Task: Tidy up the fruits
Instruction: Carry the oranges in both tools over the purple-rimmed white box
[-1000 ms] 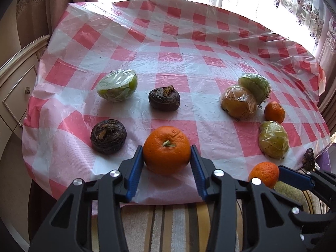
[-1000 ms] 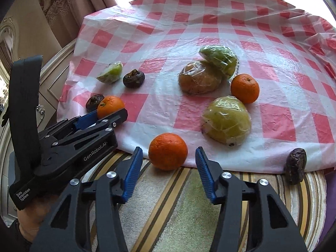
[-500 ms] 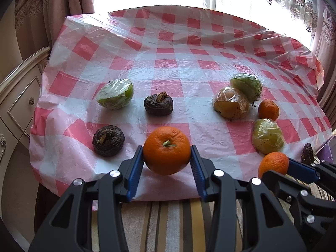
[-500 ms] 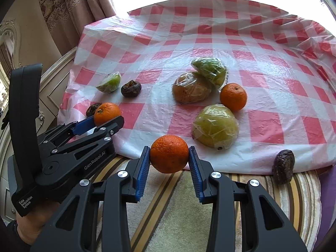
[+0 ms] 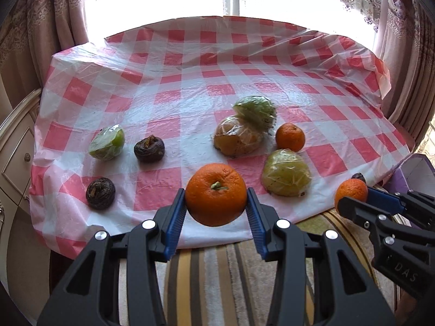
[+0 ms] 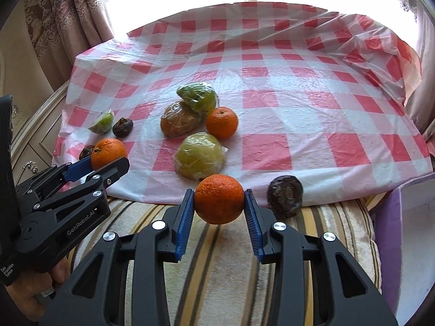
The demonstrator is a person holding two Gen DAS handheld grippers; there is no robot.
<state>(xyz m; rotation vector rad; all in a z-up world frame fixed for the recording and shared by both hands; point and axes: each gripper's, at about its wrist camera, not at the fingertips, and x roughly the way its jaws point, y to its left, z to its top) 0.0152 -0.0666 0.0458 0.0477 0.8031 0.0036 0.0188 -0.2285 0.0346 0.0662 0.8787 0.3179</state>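
My left gripper [image 5: 216, 209] is shut on a large orange [image 5: 216, 193] and holds it above the table's near edge. My right gripper [image 6: 219, 209] is shut on a smaller orange [image 6: 219, 202], lifted off the cloth; it also shows in the left wrist view [image 5: 350, 191]. On the red-checked tablecloth [image 5: 190, 81] lie a third orange [image 5: 290, 137], three plastic-wrapped fruits in a cluster [image 5: 285, 176] [image 5: 238, 138] [image 5: 255, 111], one wrapped green piece at the left [image 5: 106, 142], and two dark shrivelled fruits [image 5: 149, 149] [image 5: 100, 193]. Another dark fruit [image 6: 284, 192] sits at the cloth's near right edge.
A striped cushion [image 6: 217, 271] lies below both grippers. A purple box [image 6: 407, 231] stands at the right. A cream drawer cabinet [image 5: 16, 149] is left of the table. Curtains [image 5: 40, 27] and a bright window are behind.
My right gripper has closed on the smaller orange and lifted it off the table edge. Both grippers have pulled back and up from the table, each with its orange.
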